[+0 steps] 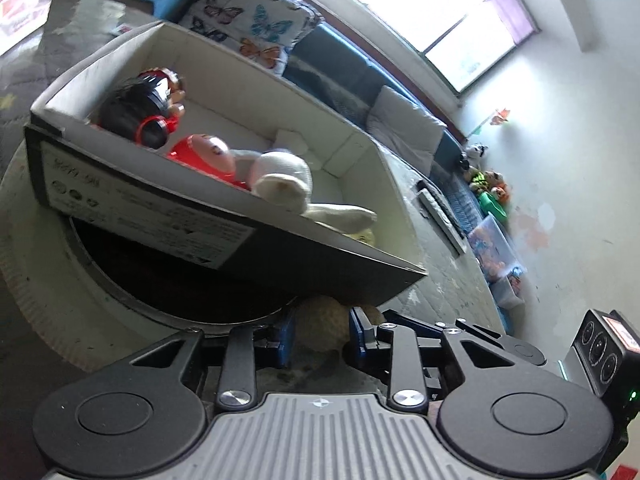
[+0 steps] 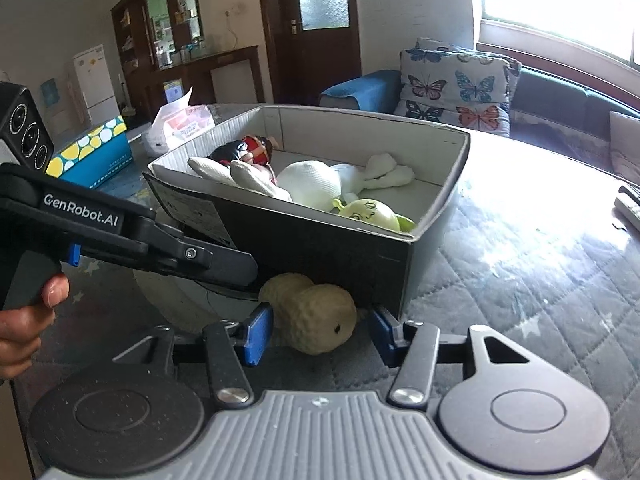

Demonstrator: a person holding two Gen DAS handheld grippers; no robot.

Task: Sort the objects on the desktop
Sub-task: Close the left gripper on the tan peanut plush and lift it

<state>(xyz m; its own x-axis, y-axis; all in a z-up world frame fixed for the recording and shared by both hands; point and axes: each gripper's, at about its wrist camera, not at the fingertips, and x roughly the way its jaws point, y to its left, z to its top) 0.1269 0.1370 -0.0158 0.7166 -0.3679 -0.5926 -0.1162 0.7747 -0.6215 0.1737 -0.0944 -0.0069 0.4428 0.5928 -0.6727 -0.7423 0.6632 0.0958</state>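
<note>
Two grippers aimed at one tan peanut-shaped plush (image 2: 310,312), lying on the quilted bench (image 2: 520,280) just in front of the dark cardboard box (image 2: 320,248), touching or tucked under its near wall. Right gripper (image 2: 320,334) with blue fingers (image 2: 258,334) spread to either side of the plush, left pad close beside it, right pad apart from it, no pinch. Left gripper (image 1: 322,338) likewise spread around the same plush, fingers (image 1: 286,338) flanking it; contact not clear. Inside the box: white rabbit plush (image 2: 316,184), green-and-pale plush (image 2: 372,212) at the near right corner, dark-haired doll (image 2: 248,150) at the far left. Person's hand (image 2: 24,320) gripping the left handle, left of the box.
</note>
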